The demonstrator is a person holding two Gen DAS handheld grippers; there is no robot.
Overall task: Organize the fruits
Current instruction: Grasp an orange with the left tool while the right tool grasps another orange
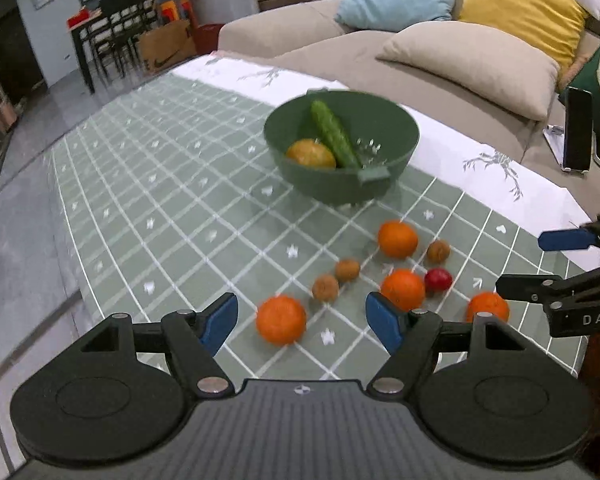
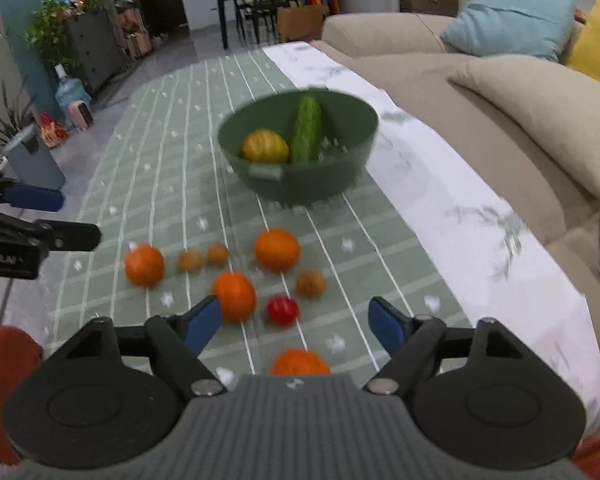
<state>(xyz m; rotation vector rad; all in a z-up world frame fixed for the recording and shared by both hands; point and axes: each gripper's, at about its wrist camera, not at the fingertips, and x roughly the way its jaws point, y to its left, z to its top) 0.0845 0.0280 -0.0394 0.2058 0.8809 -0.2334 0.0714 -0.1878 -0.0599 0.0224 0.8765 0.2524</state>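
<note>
A green bowl (image 1: pixel 380 128) (image 2: pixel 340 120) holds a cucumber (image 1: pixel 334 134) (image 2: pixel 307 128) and a yellow-orange fruit (image 1: pixel 311 153) (image 2: pixel 265 146). Several oranges, three brown round fruits and a small red fruit (image 1: pixel 438 279) (image 2: pixel 283 310) lie loose on the checked tablecloth in front of it. My left gripper (image 1: pixel 302 322) is open and empty above the nearest orange (image 1: pixel 281 319). My right gripper (image 2: pixel 296 324) is open and empty, with an orange (image 2: pixel 299 362) just below it. Each gripper shows at the edge of the other's view.
A beige sofa (image 1: pixel 440 68) with cushions runs along the table's far and right side. A phone on a stand (image 1: pixel 577 130) sits on the sofa. A dining table with chairs (image 2: pixel 260 4), plants and a water jug (image 2: pixel 70 90) stand beyond the table's left edge.
</note>
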